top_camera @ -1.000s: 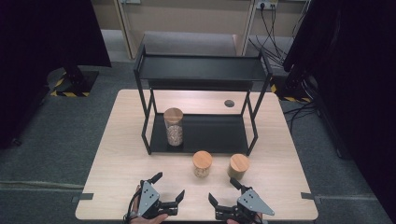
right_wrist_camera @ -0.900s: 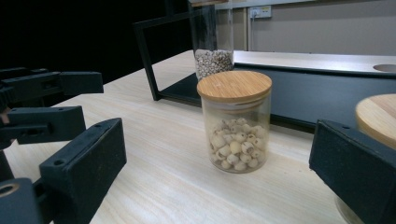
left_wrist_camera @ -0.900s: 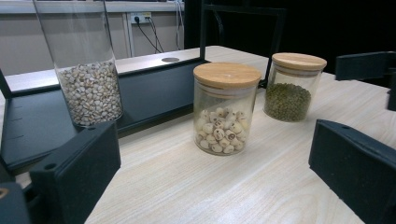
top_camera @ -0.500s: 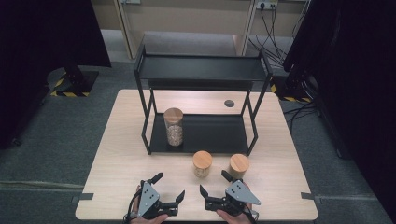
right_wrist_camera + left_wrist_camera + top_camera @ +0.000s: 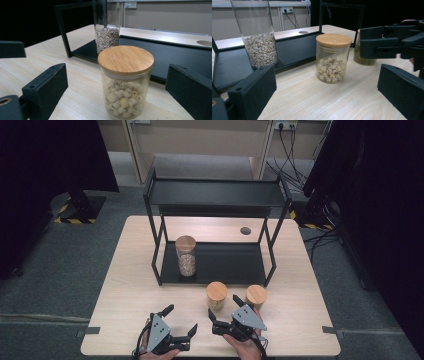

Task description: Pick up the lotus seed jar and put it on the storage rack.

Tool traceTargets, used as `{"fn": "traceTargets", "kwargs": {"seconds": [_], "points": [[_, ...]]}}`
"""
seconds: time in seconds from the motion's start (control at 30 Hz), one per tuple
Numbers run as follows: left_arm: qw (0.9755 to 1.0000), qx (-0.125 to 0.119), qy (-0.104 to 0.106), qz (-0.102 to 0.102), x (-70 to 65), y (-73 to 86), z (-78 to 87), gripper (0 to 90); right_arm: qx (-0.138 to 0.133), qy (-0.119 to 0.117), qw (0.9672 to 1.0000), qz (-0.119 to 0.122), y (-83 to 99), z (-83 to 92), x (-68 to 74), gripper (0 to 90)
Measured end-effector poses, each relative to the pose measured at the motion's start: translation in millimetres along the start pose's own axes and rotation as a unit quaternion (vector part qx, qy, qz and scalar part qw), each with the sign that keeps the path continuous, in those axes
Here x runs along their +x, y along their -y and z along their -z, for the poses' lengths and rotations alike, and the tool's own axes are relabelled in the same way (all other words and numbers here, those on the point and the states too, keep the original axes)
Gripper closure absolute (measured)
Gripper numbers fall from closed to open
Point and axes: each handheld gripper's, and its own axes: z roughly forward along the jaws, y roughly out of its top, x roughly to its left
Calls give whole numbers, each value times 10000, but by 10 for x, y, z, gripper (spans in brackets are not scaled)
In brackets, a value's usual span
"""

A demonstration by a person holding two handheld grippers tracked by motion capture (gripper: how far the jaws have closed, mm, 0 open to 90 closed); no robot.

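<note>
Right gripper (image 5: 226,316): shifted leftward since the earlier frame, jaws spread, empty, facing the short jar (image 5: 125,82). Left gripper (image 5: 179,325): spread, idle. Risk: off-centre approach tips jar.

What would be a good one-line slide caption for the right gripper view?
Open right gripper lined up on a short glass jar of pale round seeds with a wooden lid, on the table.

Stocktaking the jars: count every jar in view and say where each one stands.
3. A tall jar stands on the rack's bottom shelf; two short jars stand on the table in front of it, one left of the other.
</note>
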Motion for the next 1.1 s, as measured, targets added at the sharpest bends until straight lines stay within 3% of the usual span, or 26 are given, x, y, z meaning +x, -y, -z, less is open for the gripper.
{"fn": "traceTargets", "kwargs": {"seconds": [0.33,0.67,0.93,1.1], "points": [[10000,-10,-17,1,12,2,3,15,251,389,9989,71,-82,-246,116,64],[10000,-6,-36,6,19,2,3,15,482,630,9968,137,-143,-419,188,121],[10000,-5,-40,32,26,4,2,16,669,620,9958,49,-149,-517,173,239],[10000,-20,-46,26,31,1,8,15,648,662,9957,35,-148,-518,205,253]]}}
